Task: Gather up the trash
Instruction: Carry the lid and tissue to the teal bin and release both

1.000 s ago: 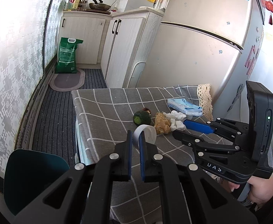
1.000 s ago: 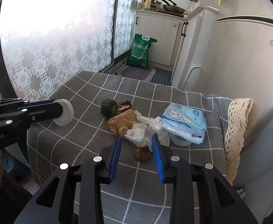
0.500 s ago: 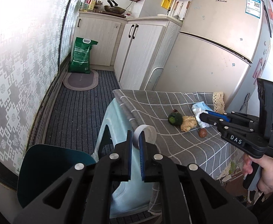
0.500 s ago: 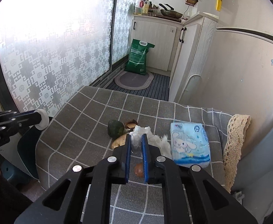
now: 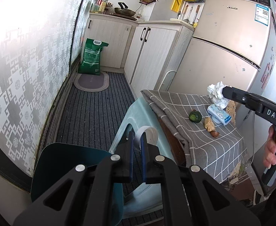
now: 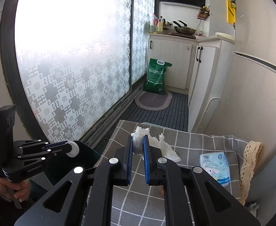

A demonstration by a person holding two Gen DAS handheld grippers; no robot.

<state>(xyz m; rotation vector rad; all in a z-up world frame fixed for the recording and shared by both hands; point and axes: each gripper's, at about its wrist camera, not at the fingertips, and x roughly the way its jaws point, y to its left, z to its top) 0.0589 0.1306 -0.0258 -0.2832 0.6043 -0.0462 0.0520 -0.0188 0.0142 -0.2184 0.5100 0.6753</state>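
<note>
1. Clamping a white cap (image 5: 150,134), the left gripper (image 5: 136,141) is hovering beside the table (image 5: 204,143), above the dark bin (image 5: 66,162).
2. Pinching crumpled tissue (image 6: 138,137), the right gripper (image 6: 138,146) is hanging above the table.

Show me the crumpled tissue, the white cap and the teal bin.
crumpled tissue (image 6: 164,146), right wrist view, loose tail beside the pads
white cap (image 5: 150,134), left wrist view, ribbed rim
teal bin (image 5: 62,162), left wrist view, dark inside

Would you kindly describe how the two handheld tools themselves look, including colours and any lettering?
Both are matte black plastic frames with triangular cut-outs, silver pivot bolts and blue pads inside the fingers. The left tool carries small white lettering on its side, too small to read. The right tool reads "DAS" in white and has a pistol handle.
</note>
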